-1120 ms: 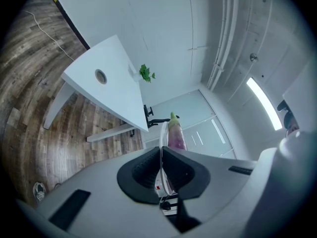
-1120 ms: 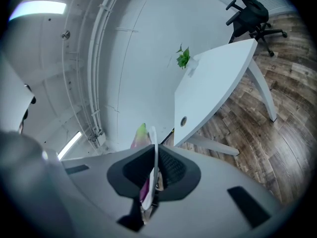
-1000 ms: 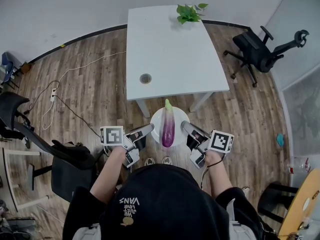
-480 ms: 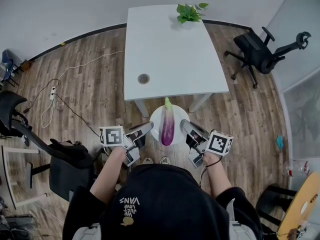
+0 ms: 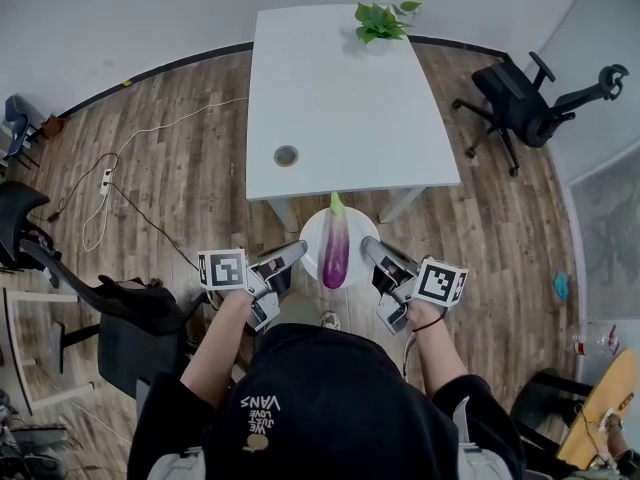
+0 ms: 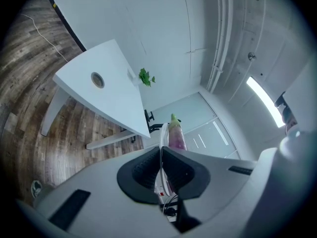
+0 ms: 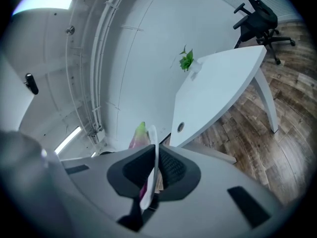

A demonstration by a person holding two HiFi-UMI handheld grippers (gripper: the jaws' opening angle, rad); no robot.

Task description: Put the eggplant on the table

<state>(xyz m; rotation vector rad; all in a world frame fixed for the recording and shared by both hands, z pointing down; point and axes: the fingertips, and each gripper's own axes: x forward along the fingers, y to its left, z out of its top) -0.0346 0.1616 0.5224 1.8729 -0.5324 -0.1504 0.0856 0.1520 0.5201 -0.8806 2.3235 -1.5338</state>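
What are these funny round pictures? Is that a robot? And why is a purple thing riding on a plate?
It is not a robot. It is a person, seen from a camera on their head that looks down. Each hand holds a tool with tongs. The left tongs and the right tongs each pinch one edge of a white plate. A purple eggplant lies on it. The two round pictures come from small cameras riding on the tools, so they show the plate's rim squeezed between the dark pads from very close. Ahead stands a white table with a green plant at its far end. The plate is held up in front of the table and is not on it yet.
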